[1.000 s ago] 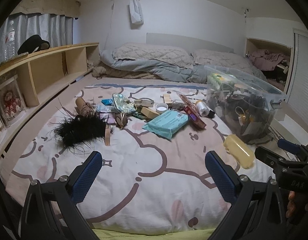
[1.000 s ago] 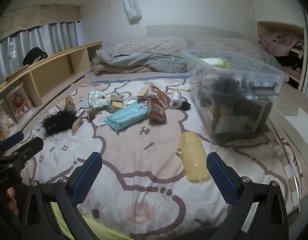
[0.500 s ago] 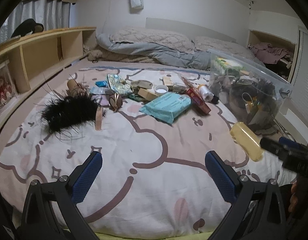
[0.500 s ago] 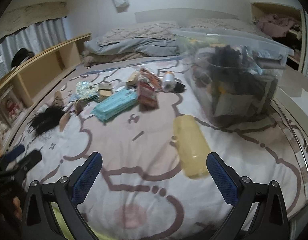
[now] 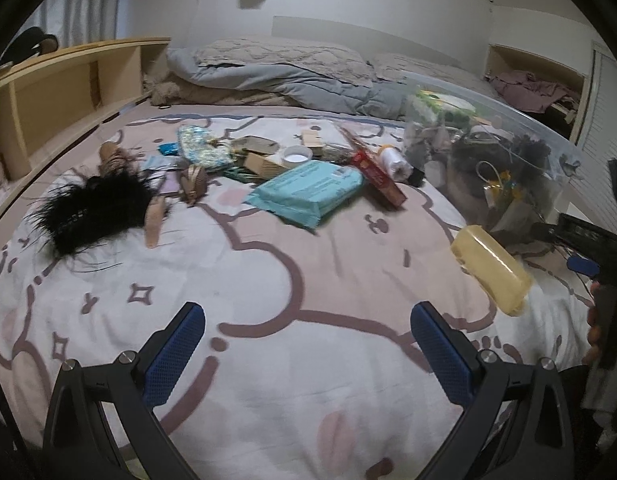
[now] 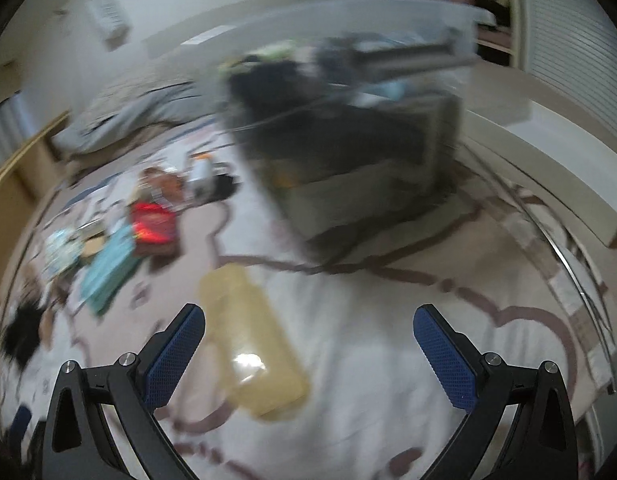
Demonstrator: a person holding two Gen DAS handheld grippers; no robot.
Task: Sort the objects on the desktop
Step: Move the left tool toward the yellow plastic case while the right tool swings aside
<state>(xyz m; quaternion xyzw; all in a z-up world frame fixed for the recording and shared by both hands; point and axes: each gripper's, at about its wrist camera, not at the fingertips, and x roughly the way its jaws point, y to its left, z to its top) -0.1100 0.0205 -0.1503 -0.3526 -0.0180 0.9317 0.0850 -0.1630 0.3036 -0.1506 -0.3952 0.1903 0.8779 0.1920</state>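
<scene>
Both the right tool (image 6: 308,352) and left tool (image 5: 308,350) gape empty, and that smooth yellow case (image 6: 254,344) might squirt sideways on the soft bed (image 6: 388,340).

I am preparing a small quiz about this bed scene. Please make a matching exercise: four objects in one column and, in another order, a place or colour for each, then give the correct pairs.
Objects:
1. yellow case
2. teal packet
3. black feathery item
4. clear storage bin

Descriptions:
A. holds many small things, on the right of the bed
B. lies alone on the bedcover, near the bin
C. furthest left of the pile
D. flat, in the middle of the pile, beside a red box

Pairs: 1-B, 2-D, 3-C, 4-A
</scene>
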